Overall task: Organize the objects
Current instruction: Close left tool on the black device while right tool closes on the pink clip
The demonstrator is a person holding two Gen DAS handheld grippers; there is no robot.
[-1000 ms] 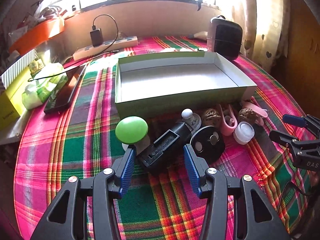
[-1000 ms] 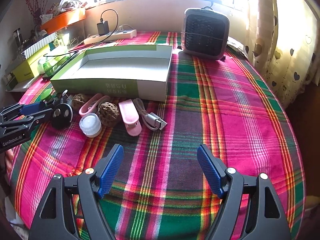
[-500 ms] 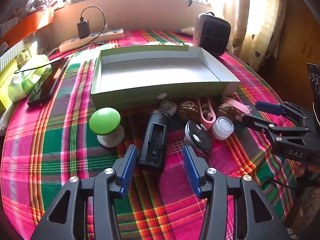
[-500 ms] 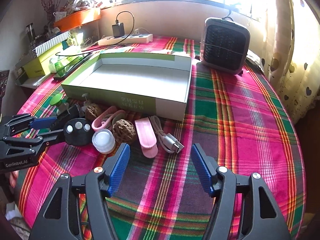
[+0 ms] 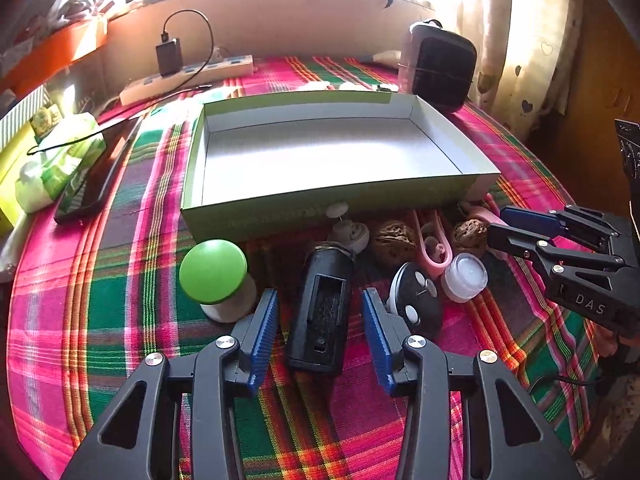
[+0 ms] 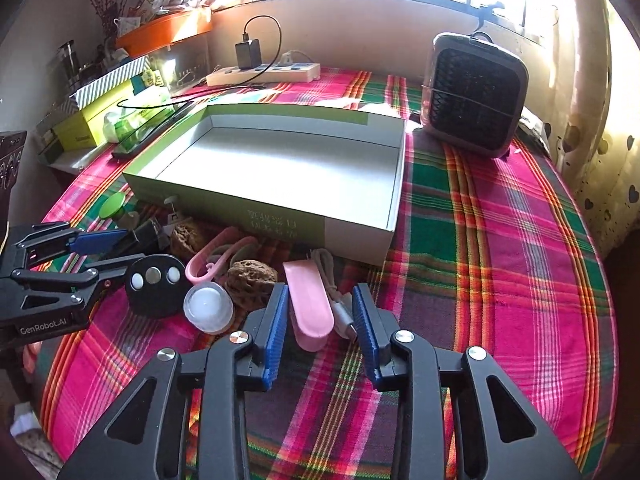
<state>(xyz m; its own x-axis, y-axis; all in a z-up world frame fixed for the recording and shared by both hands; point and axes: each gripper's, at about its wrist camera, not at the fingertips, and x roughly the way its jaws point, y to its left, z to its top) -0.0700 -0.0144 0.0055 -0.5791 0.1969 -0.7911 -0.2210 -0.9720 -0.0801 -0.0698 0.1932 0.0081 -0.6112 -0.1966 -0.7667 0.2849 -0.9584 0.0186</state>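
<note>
Left wrist view: left gripper [image 5: 320, 320] straddles a black rectangular device [image 5: 322, 308] lying on the plaid cloth [image 5: 120, 300]. Jaws have just been closing, but the blue pads still stand clear of the device on both sides, so no grip yet. Green-capped jar [image 5: 214, 276] just left of the left pad; round black remote [image 5: 418, 300] just right of the right pad. Small white jar [image 5: 464, 276], two walnuts [image 5: 394, 238], pink clip [image 5: 434, 248] lie in a cluster in front of the empty green tray [image 5: 280, 216]. Right gripper [image 5: 516, 228] enters from the right, near the far walnut.

Right wrist view: right gripper [image 6: 320, 316] has a pink case [image 6: 310, 304] and a USB cable plug [image 6: 344, 316] between its pads. Jaws have just been closing; small gaps still show on both sides, not clamped. Left gripper [image 6: 104, 252] at left edge. Fan heater [image 6: 476, 92] stands beyond the tray [image 6: 352, 232].
</note>
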